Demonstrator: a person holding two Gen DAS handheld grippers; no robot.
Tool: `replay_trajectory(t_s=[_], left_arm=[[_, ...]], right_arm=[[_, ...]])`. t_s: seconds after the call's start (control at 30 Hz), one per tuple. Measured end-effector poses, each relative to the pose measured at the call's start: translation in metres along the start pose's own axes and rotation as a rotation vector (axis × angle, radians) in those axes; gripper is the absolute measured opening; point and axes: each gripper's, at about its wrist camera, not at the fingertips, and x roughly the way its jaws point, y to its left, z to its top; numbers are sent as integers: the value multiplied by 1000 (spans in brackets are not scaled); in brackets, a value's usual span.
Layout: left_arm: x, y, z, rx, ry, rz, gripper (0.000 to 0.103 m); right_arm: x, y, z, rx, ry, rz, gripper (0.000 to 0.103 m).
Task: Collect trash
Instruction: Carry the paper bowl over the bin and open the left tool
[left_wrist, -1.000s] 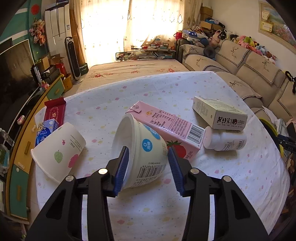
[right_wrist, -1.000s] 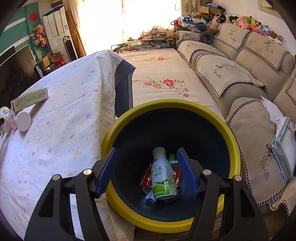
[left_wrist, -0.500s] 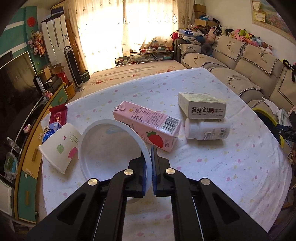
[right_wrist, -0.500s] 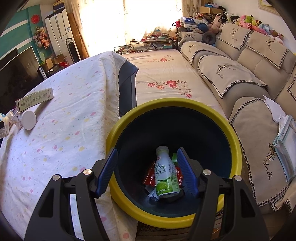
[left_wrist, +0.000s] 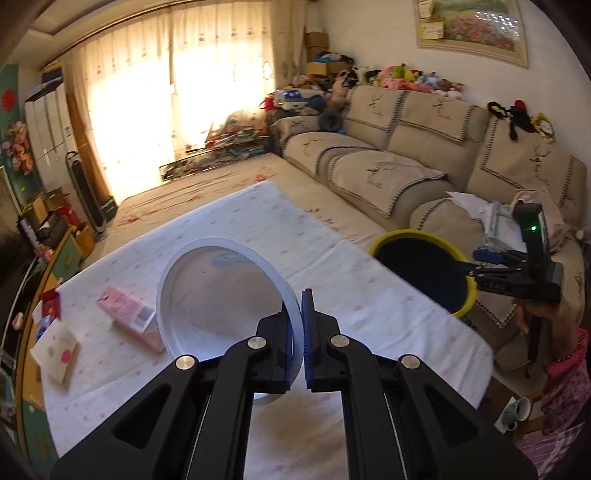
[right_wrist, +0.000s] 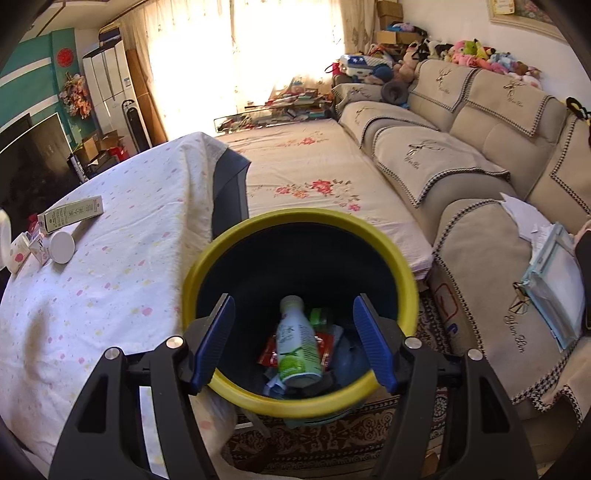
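Now the left tongs (left_wrist: 302, 325), a second ago spread around the white tub (left_wrist: 221, 295), have pinched its rim and lifted it, centre frame. The right tongs (right_wrist: 295, 343) hang open and empty over the yellow-rimmed bin (right_wrist: 402, 266); dropping the tub in looks next.

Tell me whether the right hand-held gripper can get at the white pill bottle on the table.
Probably yes. The right hand-held gripper is open and empty above the bin; the pill bottle lies beside the box, with bare tablecloth between.

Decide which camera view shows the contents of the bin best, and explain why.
The right wrist view: it looks down into the bin, showing a bottle on wrappers. The left wrist view shows only the bin's yellow rim and dark inside.
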Motion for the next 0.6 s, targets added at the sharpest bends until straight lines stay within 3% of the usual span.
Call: replay_trajectory(t_s=[0.2, 0.33, 0.6], left_arm=[[34, -87, 39, 105, -10, -166, 6], [71, -131, 54, 117, 45, -252, 5], [152, -185, 73, 124, 145, -299, 6]], right_arm=[[-31, -32, -13, 23, -51, -62, 66], [-47, -60, -21, 62, -68, -87, 67], [-55, -100, -35, 126, -71, -98, 67]])
